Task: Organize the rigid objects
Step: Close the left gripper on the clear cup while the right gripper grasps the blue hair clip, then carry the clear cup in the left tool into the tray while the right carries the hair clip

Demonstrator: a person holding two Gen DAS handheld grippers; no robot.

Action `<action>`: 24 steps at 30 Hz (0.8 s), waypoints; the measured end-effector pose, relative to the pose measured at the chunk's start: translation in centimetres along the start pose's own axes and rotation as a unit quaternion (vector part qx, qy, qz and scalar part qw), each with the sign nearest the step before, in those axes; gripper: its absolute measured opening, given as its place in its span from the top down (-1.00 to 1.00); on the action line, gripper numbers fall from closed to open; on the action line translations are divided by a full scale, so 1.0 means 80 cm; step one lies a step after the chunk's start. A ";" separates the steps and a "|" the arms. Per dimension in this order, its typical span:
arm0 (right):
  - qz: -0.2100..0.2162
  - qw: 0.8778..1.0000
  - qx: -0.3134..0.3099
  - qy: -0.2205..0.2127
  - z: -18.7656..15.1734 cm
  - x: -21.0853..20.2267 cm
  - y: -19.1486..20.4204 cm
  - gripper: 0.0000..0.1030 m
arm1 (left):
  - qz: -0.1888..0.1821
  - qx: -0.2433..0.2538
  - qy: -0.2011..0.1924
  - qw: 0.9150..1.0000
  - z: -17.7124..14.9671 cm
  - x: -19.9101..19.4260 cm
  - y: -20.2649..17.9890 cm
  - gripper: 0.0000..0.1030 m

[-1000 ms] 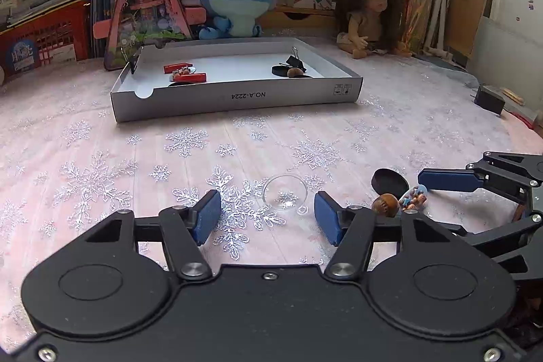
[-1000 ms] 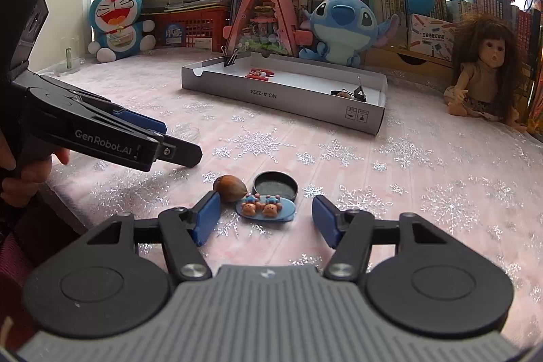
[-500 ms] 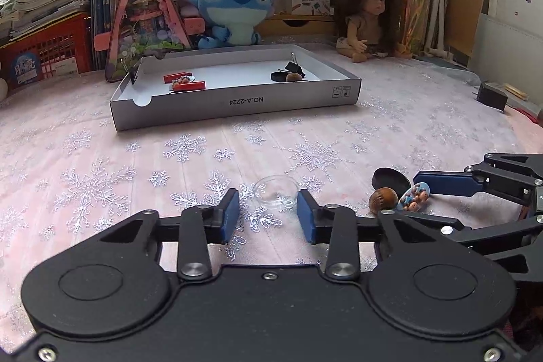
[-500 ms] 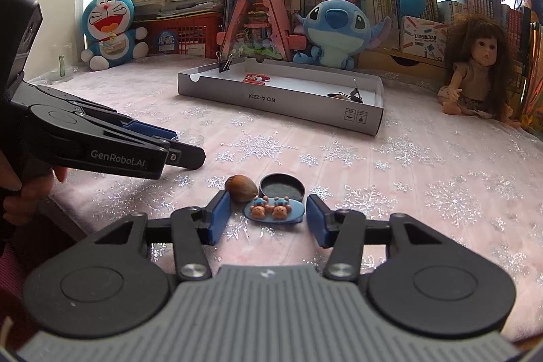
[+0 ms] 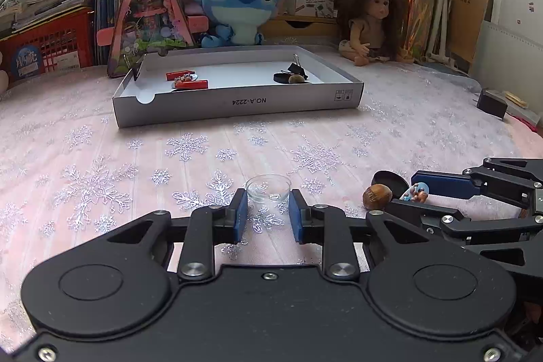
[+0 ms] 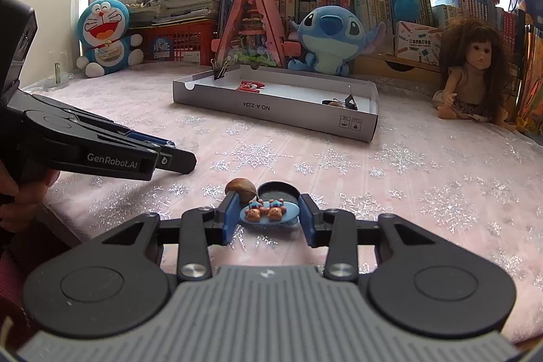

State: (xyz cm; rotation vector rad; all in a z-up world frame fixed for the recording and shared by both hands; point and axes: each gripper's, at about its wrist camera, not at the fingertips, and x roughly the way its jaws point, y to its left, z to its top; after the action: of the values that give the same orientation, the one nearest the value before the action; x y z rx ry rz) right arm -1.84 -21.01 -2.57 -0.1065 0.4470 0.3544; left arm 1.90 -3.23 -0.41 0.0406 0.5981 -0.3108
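Both jaws closing. My left gripper (image 5: 268,211) pinches the clear glass dish (image 5: 268,189) on the tablecloth (image 5: 190,158), near the front edge; round, no long axis, mouth up. My right gripper (image 6: 269,218) closes around the blue bear charm (image 6: 269,212); pads look just touching its ends, long axis across the jaws. Risks: smooth glass squirts out forward; flat charm tips; the left pad nudges the nut (image 6: 241,187). Tray (image 6: 271,112) well apart.
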 end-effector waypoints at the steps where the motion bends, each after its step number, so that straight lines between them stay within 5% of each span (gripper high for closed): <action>1: 0.000 1.000 0.000 0.000 0.000 0.000 0.000 0.15 | 0.000 -0.001 0.000 1.000 0.000 0.000 0.000 0.52; 24: -0.021 0.999 0.023 -0.021 0.010 -0.003 -0.016 0.15 | 0.014 -0.019 0.001 1.000 0.006 0.000 0.010 0.53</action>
State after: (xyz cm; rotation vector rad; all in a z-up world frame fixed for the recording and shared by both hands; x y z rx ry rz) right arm -1.26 -22.12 -1.75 -0.0631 0.4100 0.3044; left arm 2.36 -2.53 -0.07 0.0121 0.6045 -0.2725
